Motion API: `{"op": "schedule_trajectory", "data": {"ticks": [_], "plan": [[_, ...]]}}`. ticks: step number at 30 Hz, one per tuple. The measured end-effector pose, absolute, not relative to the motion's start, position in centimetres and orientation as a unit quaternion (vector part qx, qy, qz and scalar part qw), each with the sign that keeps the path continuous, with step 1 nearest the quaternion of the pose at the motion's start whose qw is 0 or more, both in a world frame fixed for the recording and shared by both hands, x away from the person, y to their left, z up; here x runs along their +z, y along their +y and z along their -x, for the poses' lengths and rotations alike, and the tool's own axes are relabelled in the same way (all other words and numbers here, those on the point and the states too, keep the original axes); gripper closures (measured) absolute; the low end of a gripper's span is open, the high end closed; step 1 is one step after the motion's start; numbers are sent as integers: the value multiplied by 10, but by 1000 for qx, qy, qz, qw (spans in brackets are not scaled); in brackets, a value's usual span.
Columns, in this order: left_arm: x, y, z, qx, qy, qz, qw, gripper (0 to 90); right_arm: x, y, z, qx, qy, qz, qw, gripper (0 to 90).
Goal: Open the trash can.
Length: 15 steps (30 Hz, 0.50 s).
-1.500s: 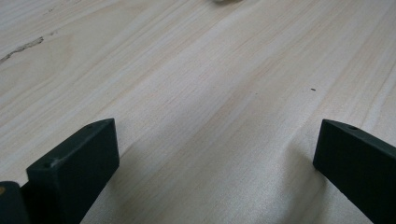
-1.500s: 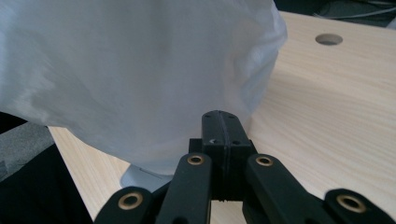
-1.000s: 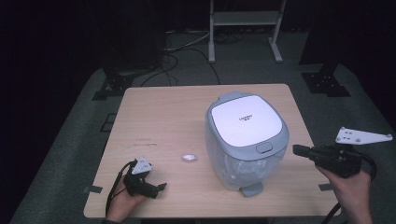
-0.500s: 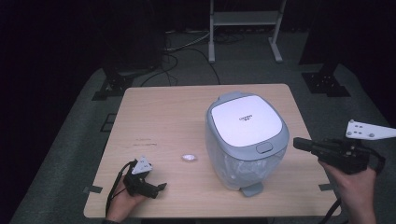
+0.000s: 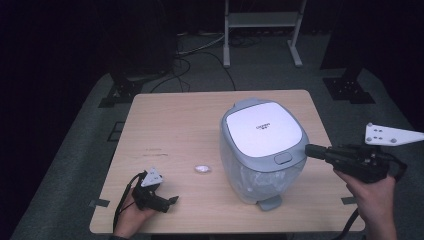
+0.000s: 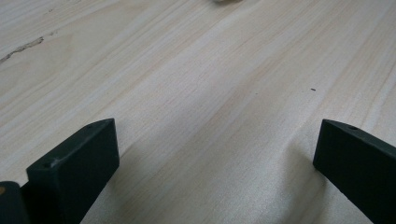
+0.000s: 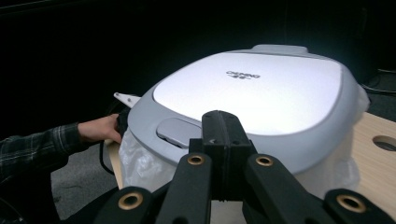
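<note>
A grey bin (image 5: 260,150) with a white lid and a clear plastic liner stands on the right half of the wooden table (image 5: 175,125). My right gripper (image 5: 308,149) is held level at the bin's right side. Its jaws are shut with nothing between them, and the tips sit right at the lid's rim near the push button (image 5: 283,159). I cannot tell whether they touch it. In the right gripper view the shut gripper (image 7: 223,122) points at the lid (image 7: 261,93) beside the button (image 7: 176,131). My left gripper (image 5: 172,200) rests on the table near the front left, its jaws wide open and empty (image 6: 215,135).
A small white scrap (image 5: 202,169) lies on the table between the left gripper and the bin. Cables (image 5: 200,55) and a metal stand (image 5: 260,30) sit on the dark floor beyond the far edge. The person's sleeve and left hand (image 7: 98,128) appear past the bin in the right gripper view.
My right gripper has risen and edged left toward the bin's lid, still shut. The left gripper, the bin and the scrap have stayed put.
</note>
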State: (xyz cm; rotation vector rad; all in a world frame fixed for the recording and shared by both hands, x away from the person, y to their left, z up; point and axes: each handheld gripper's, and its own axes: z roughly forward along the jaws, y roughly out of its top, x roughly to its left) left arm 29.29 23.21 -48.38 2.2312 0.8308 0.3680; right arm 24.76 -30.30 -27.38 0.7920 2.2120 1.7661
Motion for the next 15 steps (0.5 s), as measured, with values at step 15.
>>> {"op": "schedule_trajectory", "data": {"ticks": [15], "plan": [[-484, 232, -293, 143, 322, -865, 358, 0, -275, -270, -257, 588, 768, -240, 75, 900]]}}
